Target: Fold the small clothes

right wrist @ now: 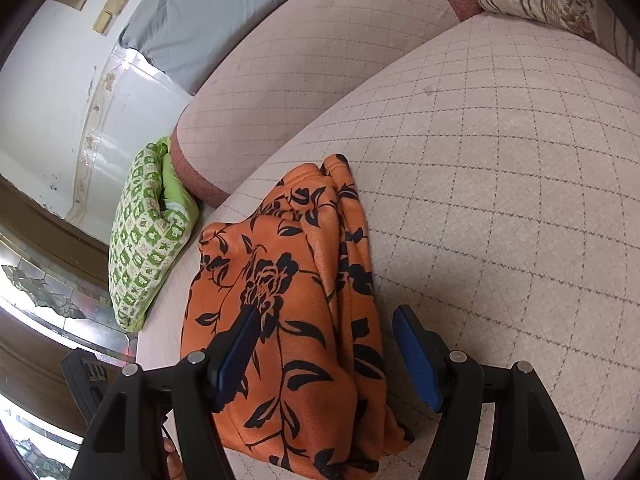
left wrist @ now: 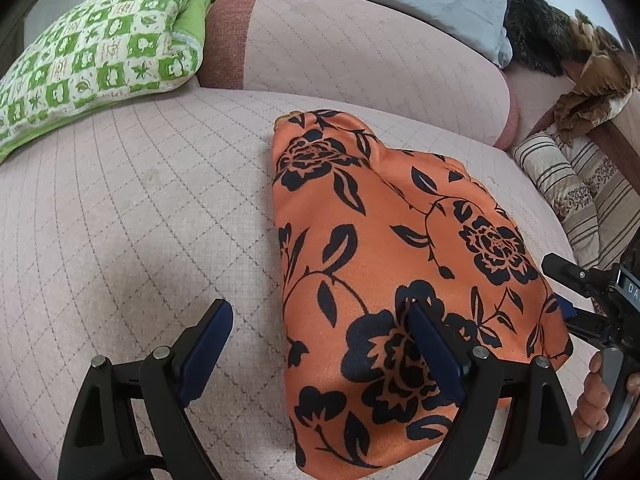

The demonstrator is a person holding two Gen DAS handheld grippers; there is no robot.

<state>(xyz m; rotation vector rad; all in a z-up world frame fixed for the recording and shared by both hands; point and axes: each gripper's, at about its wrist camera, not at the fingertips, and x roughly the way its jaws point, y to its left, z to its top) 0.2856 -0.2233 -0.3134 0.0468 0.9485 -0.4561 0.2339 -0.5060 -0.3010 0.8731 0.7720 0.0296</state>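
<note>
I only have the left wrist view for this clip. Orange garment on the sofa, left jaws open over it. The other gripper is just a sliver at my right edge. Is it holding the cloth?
Observer: No. In the right wrist view the right gripper is open, jaws straddling the garment without closing on it.
Operator: How does the cloth's far edge look from there?
Observer: Bunched into several lengthwise folds along the right-hand edge, not one flat layer.
Operator: Anything past the green pillow?
Observer: Yes, beyond the pillow the sofa ends, and there is a white wall and patterned floor.
</note>
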